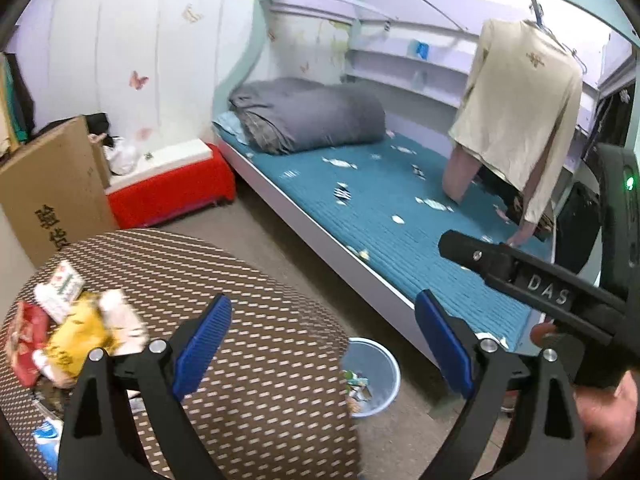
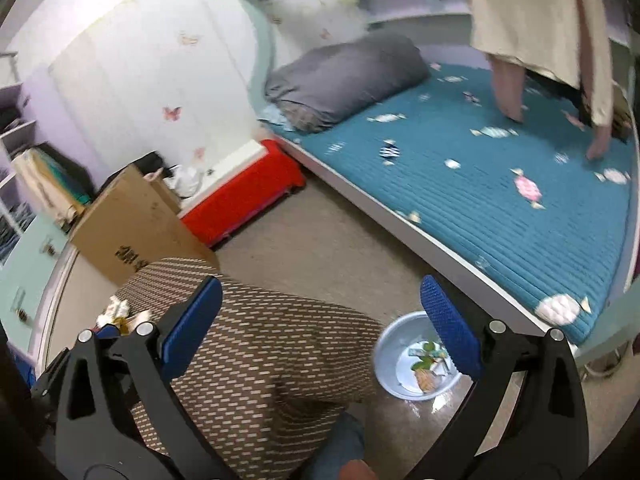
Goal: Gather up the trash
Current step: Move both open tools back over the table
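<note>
The trash pile is sitting on the left part of the patterned table, yellow and red wrappers bunched together. From your left gripper it's lying off to the left and close, so that hand is looking nearer; your right gripper is hanging further over toward the blue bin on the floor just past the table's right edge. Both are gaping wide, holding nothing. The pile's too blurry to sort pieces, and the right view is barely catching it.

Blurred wrappers on the table, perhaps snack packets, stay unreadable.
</note>
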A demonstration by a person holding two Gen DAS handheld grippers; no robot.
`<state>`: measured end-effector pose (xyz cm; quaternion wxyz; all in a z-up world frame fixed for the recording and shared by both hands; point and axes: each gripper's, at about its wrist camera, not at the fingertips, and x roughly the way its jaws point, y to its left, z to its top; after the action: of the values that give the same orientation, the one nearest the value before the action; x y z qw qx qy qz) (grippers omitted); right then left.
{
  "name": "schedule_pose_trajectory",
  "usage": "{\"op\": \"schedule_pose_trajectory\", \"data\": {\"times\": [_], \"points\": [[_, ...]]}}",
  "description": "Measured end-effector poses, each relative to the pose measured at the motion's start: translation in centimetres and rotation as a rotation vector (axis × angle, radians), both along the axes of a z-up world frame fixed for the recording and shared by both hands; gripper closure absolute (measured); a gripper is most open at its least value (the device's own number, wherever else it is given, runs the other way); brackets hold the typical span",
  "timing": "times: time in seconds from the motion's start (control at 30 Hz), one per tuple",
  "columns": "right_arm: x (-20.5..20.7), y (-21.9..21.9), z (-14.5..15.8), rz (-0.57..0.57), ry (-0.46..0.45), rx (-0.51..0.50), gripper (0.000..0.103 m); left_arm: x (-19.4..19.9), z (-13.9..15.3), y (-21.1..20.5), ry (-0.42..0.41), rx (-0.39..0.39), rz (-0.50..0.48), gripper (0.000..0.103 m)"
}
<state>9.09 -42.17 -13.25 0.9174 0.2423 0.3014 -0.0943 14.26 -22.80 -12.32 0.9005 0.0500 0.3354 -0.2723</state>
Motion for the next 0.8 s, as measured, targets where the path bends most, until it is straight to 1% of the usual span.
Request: {"op": "schedule_pose_trajectory", "data": {"times": [0.2,0.4,0.63,0.7,0.8], "points": [[1.3,5.7,2.1,0.13,-0.028,-0.044,0.006,-0.6,0.8,6.1,-0.03,-0.014,0.083,0.012],[2.8,10.7,2.7,0.236,-0.038,-0.064,0.006,-1.1,1.0,12.0,-0.041,-0.022,0.192,0.012],[4.0,15.8,2.4,0.349,-0.024,-0.081,0.006,-1.4,0.1,17.6,-0.028,-0.01,0.284,0.012],[4.0,16.7,2.0,0.376,-0.015,-0.081,0.006,-1.6,-0.4,19.5,-0.019,-0.012,0.312,0.012],[4.3,18.2,1.4,0.408,-0.001,-0.084,0.006,-2.1,-1.4,21.8,-0.008,0.006,0.35,0.012]]}}
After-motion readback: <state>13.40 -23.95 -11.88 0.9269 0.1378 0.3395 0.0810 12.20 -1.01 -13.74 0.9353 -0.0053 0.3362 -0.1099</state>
